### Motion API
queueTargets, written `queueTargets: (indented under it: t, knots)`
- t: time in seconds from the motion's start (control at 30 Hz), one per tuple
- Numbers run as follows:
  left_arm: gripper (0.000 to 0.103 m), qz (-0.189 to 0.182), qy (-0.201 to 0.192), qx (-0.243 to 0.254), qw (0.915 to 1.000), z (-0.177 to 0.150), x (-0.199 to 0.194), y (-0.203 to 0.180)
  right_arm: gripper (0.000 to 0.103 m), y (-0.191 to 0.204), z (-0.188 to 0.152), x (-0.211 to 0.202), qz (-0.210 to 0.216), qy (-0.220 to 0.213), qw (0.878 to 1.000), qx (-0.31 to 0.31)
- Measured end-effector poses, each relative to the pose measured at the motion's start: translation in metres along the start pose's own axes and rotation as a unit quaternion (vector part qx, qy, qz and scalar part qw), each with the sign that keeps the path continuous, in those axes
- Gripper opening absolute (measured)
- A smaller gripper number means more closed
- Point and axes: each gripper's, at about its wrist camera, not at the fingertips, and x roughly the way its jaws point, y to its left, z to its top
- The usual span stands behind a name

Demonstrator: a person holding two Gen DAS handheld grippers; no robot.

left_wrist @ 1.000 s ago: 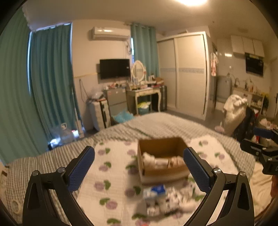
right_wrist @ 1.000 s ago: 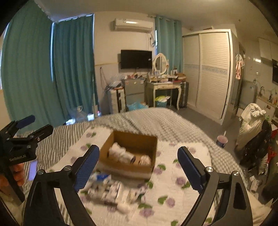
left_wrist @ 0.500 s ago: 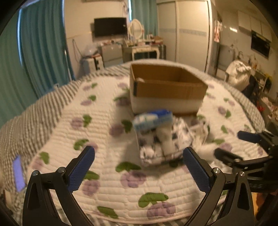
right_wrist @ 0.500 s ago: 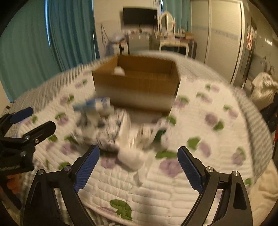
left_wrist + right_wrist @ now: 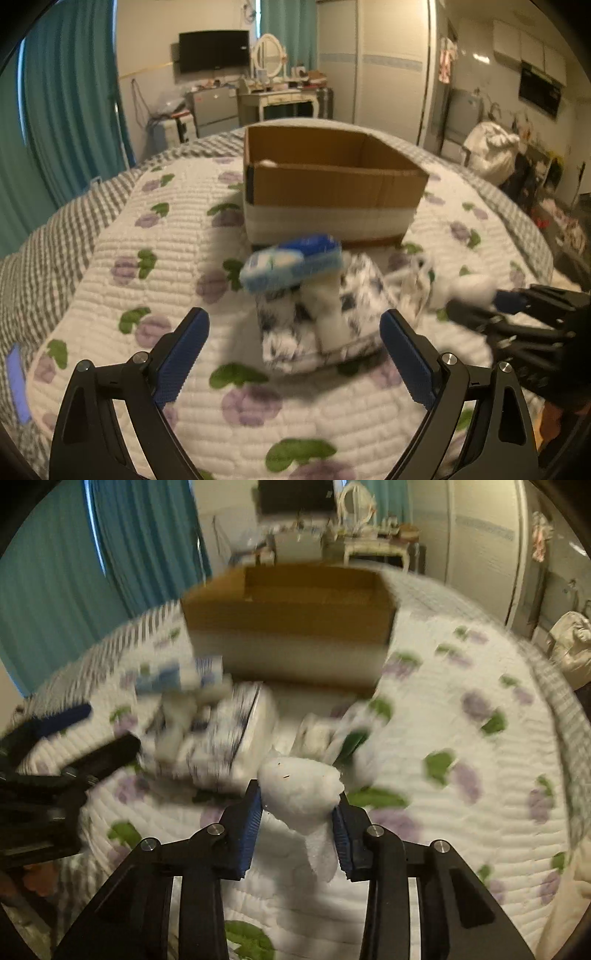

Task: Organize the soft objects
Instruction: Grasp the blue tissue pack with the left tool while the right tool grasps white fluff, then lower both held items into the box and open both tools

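A pile of soft items lies on the flowered quilt (image 5: 155, 288) in front of a cardboard box (image 5: 332, 184): a blue-and-white tissue pack (image 5: 291, 267) on top of patterned white packs (image 5: 325, 325), with white rolls among them. My left gripper (image 5: 293, 354) is open just short of the pile. My right gripper (image 5: 298, 812) is shut on a white fluffy soft wad (image 5: 301, 786), to the right of the pile (image 5: 221, 734); it also shows at the right of the left wrist view (image 5: 476, 295). The box (image 5: 291, 616) stands behind.
The quilt covers a grey checked bed (image 5: 48, 236). Teal curtains (image 5: 70, 103) hang at the left. A dressing table (image 5: 280, 99), wardrobe (image 5: 391, 66) and full white bag (image 5: 487, 147) stand beyond the bed. A purple flat thing (image 5: 16, 384) lies at the left edge.
Both grippers have dropped low and come close to the pile. My right gripper has shut on the white wad. The left gripper stays open.
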Motion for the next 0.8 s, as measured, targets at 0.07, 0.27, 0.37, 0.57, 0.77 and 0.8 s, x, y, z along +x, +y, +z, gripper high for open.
queueTargets:
  t: [0.07,0.27,0.37,0.57,0.77,0.8]
  knots:
    - [0.094,-0.006,0.000,-0.011,0.9999,0.012,0.007,0.001,0.035,-0.005,0.011,-0.007,-0.010,-0.017,1.000,0.001]
    - [0.094,-0.005,0.017,-0.034,0.9993,0.029,0.040,0.008,0.035,-0.015,0.027,0.002,-0.007,-0.026,1.000,0.013]
    - [0.094,0.005,0.027,-0.030,0.9992,0.031,0.056,0.007,0.035,-0.014,0.026,0.011,0.001,-0.018,1.000,0.015]
    - [0.072,0.003,0.035,-0.042,0.9985,0.031,0.067,0.010,0.036,-0.016,0.022,0.018,-0.002,-0.010,1.000,0.016]
    - [0.070,0.004,0.015,-0.039,0.9991,0.034,0.049,0.012,0.036,-0.009,0.024,0.009,-0.007,-0.016,1.000,0.008]
    - [0.070,0.005,0.009,-0.036,0.9993,0.036,0.043,0.011,0.035,-0.008,0.025,0.006,-0.007,-0.019,1.000,0.007]
